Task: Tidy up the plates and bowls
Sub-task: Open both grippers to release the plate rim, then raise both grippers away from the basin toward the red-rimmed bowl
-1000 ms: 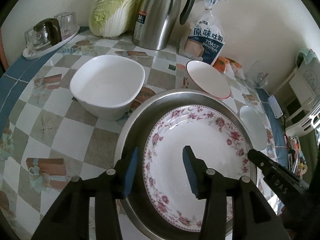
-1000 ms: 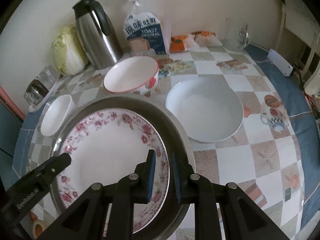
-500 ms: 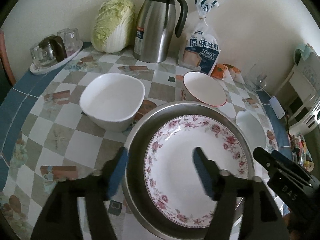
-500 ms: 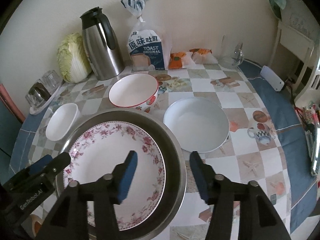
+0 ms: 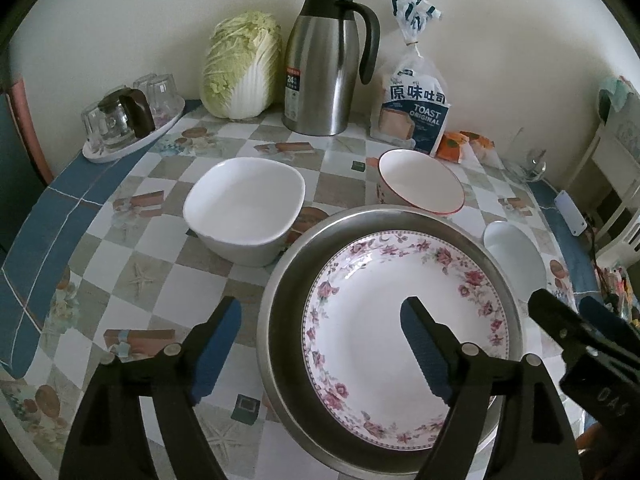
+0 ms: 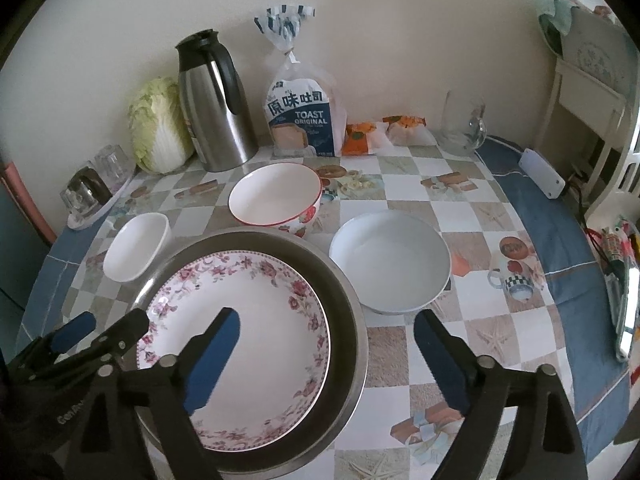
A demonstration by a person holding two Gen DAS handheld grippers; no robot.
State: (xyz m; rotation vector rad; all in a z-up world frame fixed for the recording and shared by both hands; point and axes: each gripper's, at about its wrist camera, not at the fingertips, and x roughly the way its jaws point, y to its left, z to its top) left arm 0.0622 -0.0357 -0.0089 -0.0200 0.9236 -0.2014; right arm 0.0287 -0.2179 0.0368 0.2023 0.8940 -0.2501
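Floral plate [image 5: 404,312] lies inside the steel basin [image 5: 288,280] on the bench [image 5: 160,248]. Both sets of fingers are released and opening wider, left gripper [image 5: 320,328] and right gripper [image 6: 326,344] each straddling the basin rim, grasping nothing.

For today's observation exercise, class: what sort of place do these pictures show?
Probably a home kitchen or dining corner. A table with a patterned cloth holds a cabbage, a steel jug and a bag of bread, beside bowls and a flowered plate.
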